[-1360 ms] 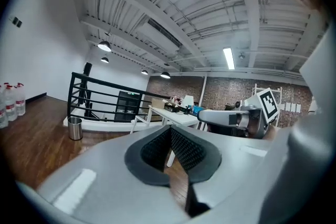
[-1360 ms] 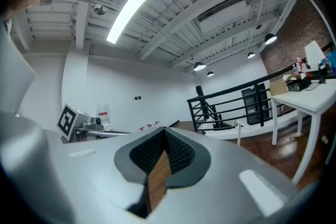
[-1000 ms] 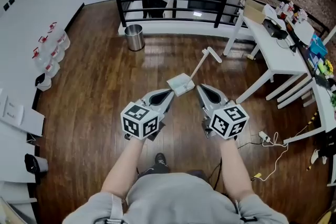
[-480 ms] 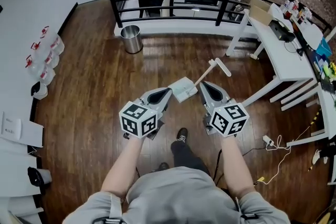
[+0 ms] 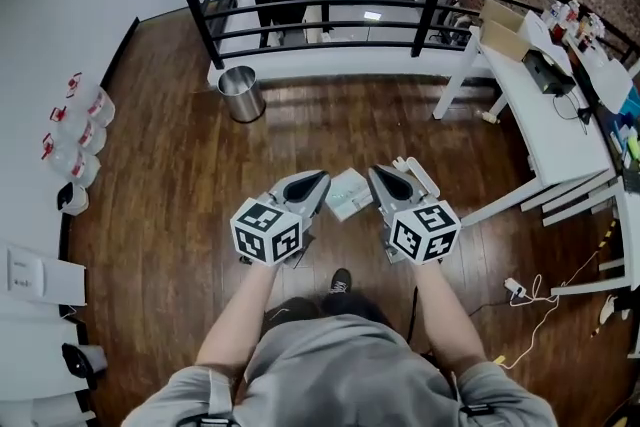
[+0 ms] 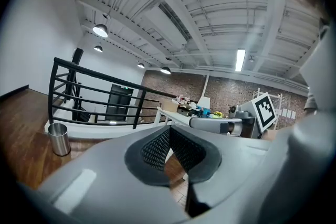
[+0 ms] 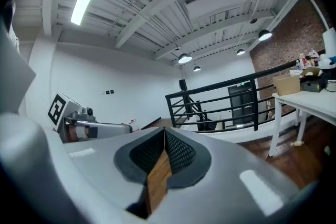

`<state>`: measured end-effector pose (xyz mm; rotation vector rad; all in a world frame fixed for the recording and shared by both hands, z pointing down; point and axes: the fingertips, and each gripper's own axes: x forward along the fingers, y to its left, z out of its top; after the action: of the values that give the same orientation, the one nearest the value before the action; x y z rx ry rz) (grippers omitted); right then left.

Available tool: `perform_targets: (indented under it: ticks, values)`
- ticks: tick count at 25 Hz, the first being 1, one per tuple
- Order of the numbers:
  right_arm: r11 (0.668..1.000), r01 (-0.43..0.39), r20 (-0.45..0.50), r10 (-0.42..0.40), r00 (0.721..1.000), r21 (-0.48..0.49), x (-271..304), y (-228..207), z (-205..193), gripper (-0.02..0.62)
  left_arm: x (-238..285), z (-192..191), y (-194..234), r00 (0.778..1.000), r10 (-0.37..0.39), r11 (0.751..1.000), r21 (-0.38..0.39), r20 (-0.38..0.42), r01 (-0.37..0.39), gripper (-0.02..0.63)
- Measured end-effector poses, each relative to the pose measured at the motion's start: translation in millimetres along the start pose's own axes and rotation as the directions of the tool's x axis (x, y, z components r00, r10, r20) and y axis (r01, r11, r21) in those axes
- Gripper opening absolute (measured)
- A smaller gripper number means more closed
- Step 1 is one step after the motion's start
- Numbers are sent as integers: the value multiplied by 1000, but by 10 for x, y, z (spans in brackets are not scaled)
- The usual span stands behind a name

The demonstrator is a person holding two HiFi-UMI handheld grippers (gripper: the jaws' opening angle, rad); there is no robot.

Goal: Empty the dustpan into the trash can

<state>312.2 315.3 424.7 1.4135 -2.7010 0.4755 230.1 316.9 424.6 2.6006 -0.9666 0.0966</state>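
The pale, squarish dustpan [image 5: 350, 194] hangs above the floor [image 5: 200, 185] — its wooden handle [image 7: 157, 182] clamped in the right gripper [image 5: 376, 174]. The left gripper [image 5: 324, 178] is closed, empty.

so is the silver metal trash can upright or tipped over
Upright: the silver metal trash can stands on the wood floor, open mouth facing up.

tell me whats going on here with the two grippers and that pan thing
A person has a gripper in each hand and holds a dustpan between them above the wooden floor. The right gripper is shut on its wooden handle. The left gripper has its jaws closed at the pan's edge, though whether it pinches it isn't clear. The metal trash can stands across the floor by the railing, so the pan isn't over it yet.
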Motion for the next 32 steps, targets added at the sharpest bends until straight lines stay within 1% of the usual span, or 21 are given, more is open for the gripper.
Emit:
perform_targets:
  ticks: [2, 5, 9, 13, 16, 18, 21, 22, 25, 28, 30, 32]
  values:
    - [1000, 17, 6, -17, 1000, 3, 120, -137, 22, 3, 161, 39, 97, 1000, -9, 1000, 5, -8, 9, 5]
    - [999, 47, 0, -47, 999, 11, 242, -272, -25, 3, 334, 3, 229, 999, -24, 1000, 1, -35, 24, 5]
    - [995, 95, -23, -94, 995, 30, 369, -406, -117, 3, 577, -72, 382, 995, -70, 998, -1, -77, 70, 5]
    - [986, 159, -62, -156, 986, 51, 419, -548, -335, 8, 800, -270, 423, 982, -129, 991, 4, -136, 131, 5]
    - [970, 237, -109, -230, 967, 59, 420, -663, -604, 16, 926, -430, 443, 970, -170, 985, -2, -174, 172, 5]
    - [951, 299, -149, -286, 947, 79, 381, -767, -845, 31, 1005, -559, 425, 959, -200, 979, -14, -199, 202, 5]
    - [903, 408, -205, -378, 903, 134, 262, -1015, -1216, 44, 1105, -800, 374, 938, -243, 969, -28, -248, 244, 5]
    - [883, 443, -223, -406, 886, 154, 220, -1116, -1327, 58, 1136, -880, 363, 930, -254, 966, -32, -265, 255, 5]
    - [822, 531, -257, -479, 839, 203, 125, -1440, -1563, 130, 1243, -1068, 331, 908, -282, 958, -42, -310, 283, 5]
    - [773, 590, -267, -532, 803, 234, 98, -1676, -1695, 201, 1288, -1215, 313, 891, -299, 953, -65, -342, 295, 5]
    - [754, 609, -271, -550, 790, 246, 143, -1795, -1750, 235, 1298, -1290, 311, 881, -307, 951, -76, -359, 300, 5]
    - [742, 623, -275, -562, 780, 248, 223, -1907, -1787, 267, 1311, -1332, 310, 872, -314, 948, -78, -375, 307, 5]
